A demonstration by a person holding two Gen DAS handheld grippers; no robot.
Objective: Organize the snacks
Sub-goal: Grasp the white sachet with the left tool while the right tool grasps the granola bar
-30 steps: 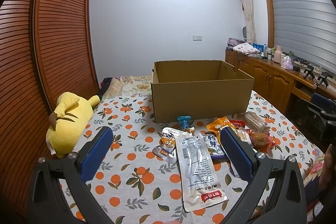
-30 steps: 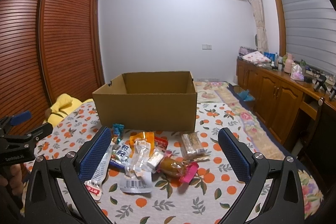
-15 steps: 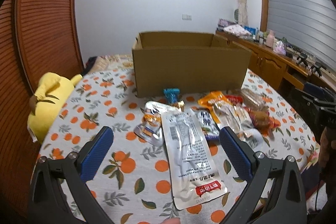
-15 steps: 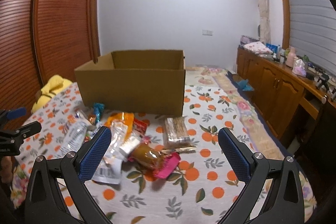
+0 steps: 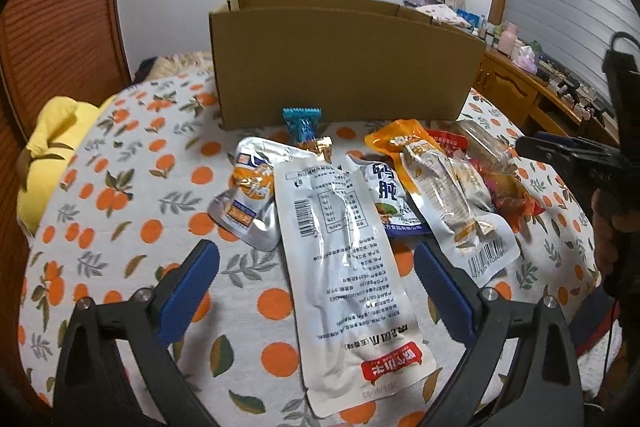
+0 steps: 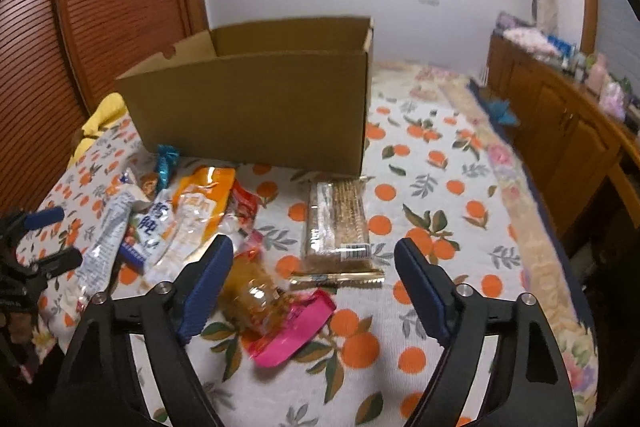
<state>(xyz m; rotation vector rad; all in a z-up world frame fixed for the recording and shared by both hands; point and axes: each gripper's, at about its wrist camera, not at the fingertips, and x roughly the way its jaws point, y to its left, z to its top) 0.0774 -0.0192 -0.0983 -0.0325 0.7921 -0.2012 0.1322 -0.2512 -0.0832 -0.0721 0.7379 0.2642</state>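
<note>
Hovering lower centre, left gripper (image 5: 316, 277) straddles long white snack pouch (image 5: 344, 259), jaws apart, closing; right gripper (image 6: 314, 277), likewise apart and closing, frames clear-wrapped sesame bar pack (image 6: 338, 223).

We see an open brown cardboard box (image 5: 344, 75) standing upright on the orange-print cloth. Just in front of it the snacks lie scattered: a long white pouch (image 5: 352, 267) lying flat, a silver packet (image 5: 250, 195) beside it, an orange packet (image 6: 204, 203), a clear cracker pack (image 6: 338, 223) and a pink-ended wrapper (image 6: 280, 323).
</note>
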